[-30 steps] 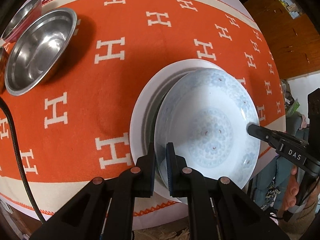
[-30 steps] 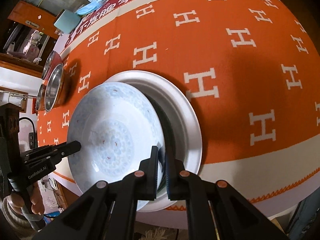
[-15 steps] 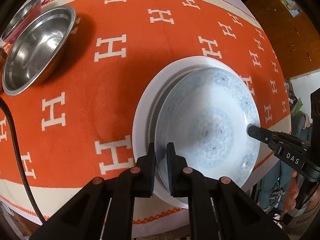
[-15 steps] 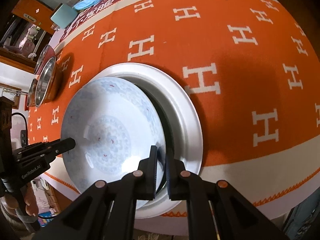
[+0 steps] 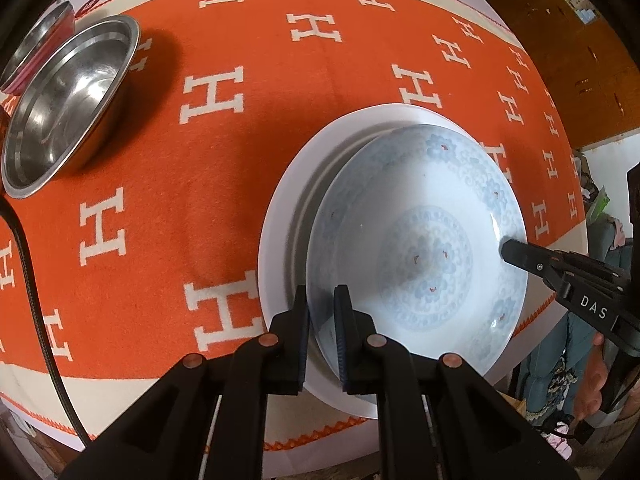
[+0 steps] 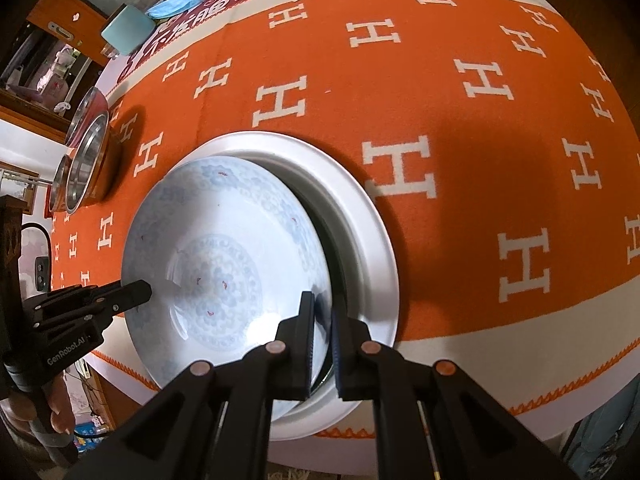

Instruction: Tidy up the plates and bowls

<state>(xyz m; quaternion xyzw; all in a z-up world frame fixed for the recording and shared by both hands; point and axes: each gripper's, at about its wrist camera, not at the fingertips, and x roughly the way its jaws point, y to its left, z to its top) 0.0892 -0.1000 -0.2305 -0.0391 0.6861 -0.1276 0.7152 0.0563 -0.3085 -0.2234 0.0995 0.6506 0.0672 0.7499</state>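
Table under orange H-patterned cloth [image 5: 248,152], white plate [image 5: 280,216], steel bowls [image 5: 60,104] at far side

My table [image 6: 460,92] wears an orange cloth with white H letters, wooden cabinets [image 5: 568,48] stand beyond its far corner, and a dark wooden shelf [image 6: 44,52] lines the wall past its other end.
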